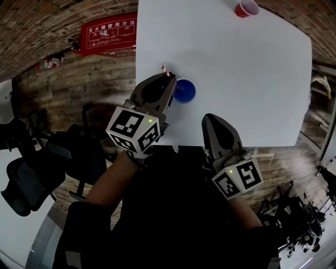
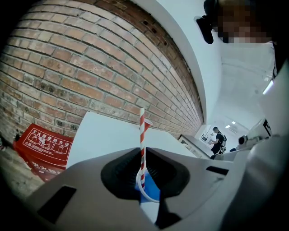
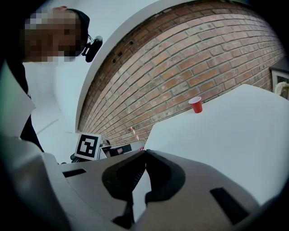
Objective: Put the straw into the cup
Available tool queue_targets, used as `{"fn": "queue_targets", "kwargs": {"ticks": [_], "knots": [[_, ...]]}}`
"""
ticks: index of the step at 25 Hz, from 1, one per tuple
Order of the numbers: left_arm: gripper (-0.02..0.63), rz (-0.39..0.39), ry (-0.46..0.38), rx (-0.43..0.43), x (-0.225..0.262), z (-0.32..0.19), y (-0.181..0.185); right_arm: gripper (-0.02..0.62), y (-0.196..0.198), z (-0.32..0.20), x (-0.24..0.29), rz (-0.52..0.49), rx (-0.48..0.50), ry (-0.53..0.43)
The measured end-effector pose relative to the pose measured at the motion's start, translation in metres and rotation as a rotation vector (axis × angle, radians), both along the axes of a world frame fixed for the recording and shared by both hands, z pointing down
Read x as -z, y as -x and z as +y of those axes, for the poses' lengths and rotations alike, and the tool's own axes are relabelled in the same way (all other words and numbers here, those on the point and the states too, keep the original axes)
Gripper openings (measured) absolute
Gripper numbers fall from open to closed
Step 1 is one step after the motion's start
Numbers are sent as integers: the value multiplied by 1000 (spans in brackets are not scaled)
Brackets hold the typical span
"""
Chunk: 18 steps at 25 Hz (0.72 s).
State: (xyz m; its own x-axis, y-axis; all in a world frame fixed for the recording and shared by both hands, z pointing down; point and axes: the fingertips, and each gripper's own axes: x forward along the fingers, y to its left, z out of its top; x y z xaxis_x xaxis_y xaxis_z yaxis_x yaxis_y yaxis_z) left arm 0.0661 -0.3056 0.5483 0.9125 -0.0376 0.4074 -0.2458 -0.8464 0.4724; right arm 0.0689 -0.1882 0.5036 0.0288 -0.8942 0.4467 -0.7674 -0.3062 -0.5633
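**Straw pinched in left gripper at blue cup**

White table fills the upper middle of the head view, with a brick wall beyond its far edge. Red sign box with white print lies off the table, at 9 o'clock from its far-left corner. Left gripper reaches over the table's near-left part. Its jaws are pressed onto the red-and-white striped straw, which stands nearly upright between them. Right gripper is at 5 o'clock from the left one, over the table's near edge. Its jaws are pressed together with nothing between them. Blue cup stands upright at 4 o'clock from the left gripper's tips, just beside them. In the left gripper view the straw's lower end overlaps the cup's white rim; whether it sits inside the cup cannot be told. Red cup stands at the table's far edge, at 1 o'clock from the blue cup and well apart from it.
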Motion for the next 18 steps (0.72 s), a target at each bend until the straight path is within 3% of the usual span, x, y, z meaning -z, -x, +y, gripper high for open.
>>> {"fn": "queue_targets", "kwargs": {"ticks": [7,10,18], "knots": [[34,-33,-10,6,-3,0,5,23,2,2,4,3,3,-4],[106,-49,-10,13,-3,-2,10,23,3,2,7,6,4,-8],[109,-29,-16,50,16,-5,29,23,6,0,23,32,21,-33]]}}
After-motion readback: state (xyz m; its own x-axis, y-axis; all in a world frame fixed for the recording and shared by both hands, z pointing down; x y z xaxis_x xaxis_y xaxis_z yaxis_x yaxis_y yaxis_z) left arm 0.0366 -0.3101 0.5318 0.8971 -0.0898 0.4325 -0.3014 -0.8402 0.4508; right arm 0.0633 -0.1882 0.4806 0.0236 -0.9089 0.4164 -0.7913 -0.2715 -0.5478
